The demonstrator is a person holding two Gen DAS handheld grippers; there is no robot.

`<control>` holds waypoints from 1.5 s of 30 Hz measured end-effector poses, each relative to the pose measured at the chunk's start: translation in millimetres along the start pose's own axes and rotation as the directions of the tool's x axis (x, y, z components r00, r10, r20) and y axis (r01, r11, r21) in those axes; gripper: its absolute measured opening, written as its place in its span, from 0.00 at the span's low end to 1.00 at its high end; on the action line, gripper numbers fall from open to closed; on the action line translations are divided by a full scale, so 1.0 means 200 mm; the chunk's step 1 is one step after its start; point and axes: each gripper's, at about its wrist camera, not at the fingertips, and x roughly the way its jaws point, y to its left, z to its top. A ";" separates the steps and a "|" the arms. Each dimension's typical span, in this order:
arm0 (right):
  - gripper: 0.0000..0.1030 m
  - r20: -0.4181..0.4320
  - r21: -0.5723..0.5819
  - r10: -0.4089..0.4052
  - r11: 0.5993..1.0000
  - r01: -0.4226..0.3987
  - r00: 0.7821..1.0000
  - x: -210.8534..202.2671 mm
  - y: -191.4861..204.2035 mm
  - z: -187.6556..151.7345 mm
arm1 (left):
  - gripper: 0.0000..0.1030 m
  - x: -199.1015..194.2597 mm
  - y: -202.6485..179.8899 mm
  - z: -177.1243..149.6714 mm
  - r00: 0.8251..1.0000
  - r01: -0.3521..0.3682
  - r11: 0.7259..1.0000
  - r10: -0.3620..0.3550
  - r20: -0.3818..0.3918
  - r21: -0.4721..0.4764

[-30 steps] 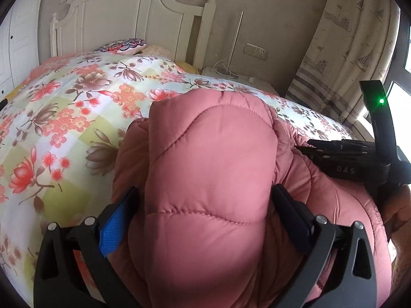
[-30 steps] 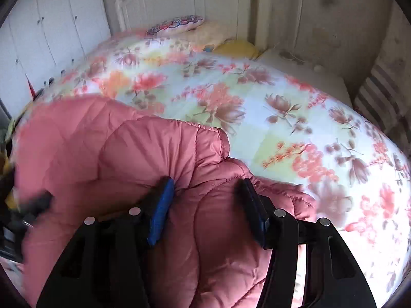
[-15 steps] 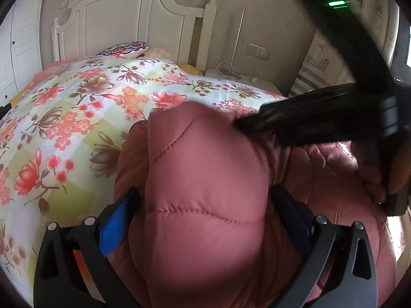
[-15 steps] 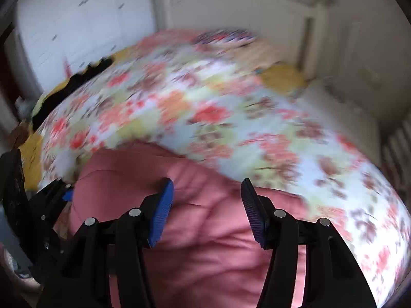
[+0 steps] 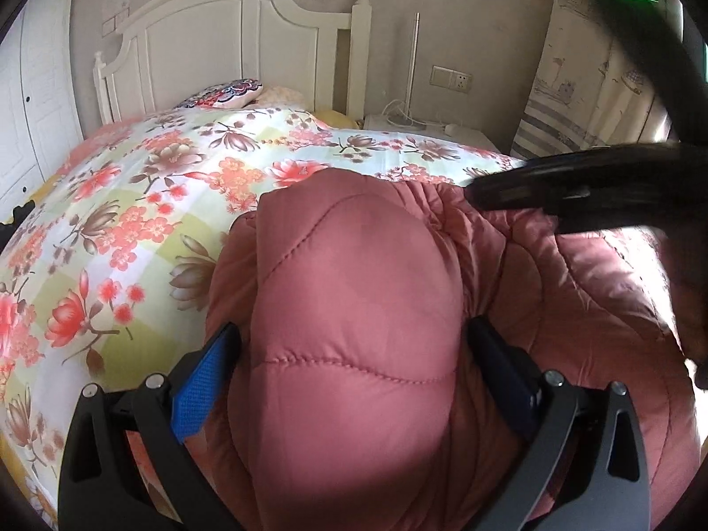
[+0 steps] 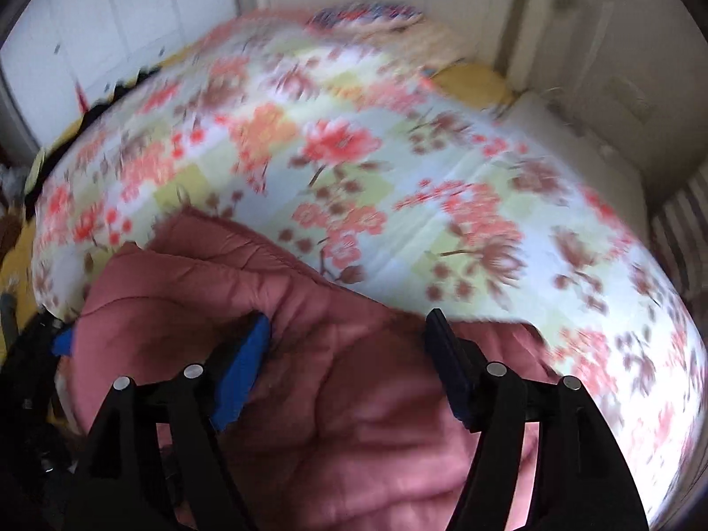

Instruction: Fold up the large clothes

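The puffy pink quilted jacket [image 5: 354,309] lies bunched on the bed with the flowery cover [image 5: 132,221], near its foot end. The left gripper [image 5: 349,376] has its jaws wide apart and squeezed on a fat roll of jacket. To the right of that roll, the right gripper [image 6: 347,354] is opening its jaws; jacket lies between them, but not pinched. A fold looks just laid down. Next, the right gripper needs a new edge to grab. No writing can be read.

White headboard [image 5: 230,35], floral bedspread [image 5: 132,221], beige wall [image 5: 464,22], patterned curtain [image 5: 588,101].
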 end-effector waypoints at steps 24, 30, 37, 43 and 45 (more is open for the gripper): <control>0.94 0.333 0.140 -0.135 0.986 0.093 0.933 -0.53 0.27 -1.05 | 0.98 -0.07 0.03 0.01 0.999 0.029 0.999 -0.030 -0.043 -0.023; 0.94 0.345 0.308 0.004 0.944 -0.117 0.939 -0.62 0.09 -1.14 | 0.98 -0.13 0.25 -0.06 0.959 0.247 0.947 -0.270 -0.092 -0.205; 0.96 0.337 0.481 0.375 0.720 -0.500 0.864 -0.42 -0.13 -1.25 | 0.98 0.00 0.38 -0.14 0.876 0.412 0.858 -0.466 -0.126 -0.306; 0.96 0.335 0.459 0.461 0.682 -0.569 0.822 -0.33 -0.15 -1.22 | 0.98 0.16 0.42 -0.11 0.767 0.531 0.767 -0.616 -0.181 -0.361; 0.96 0.335 0.447 0.459 0.691 -0.567 0.823 -0.33 -0.14 -1.20 | 0.98 0.20 0.41 -0.08 0.749 0.542 0.759 -0.631 -0.204 -0.360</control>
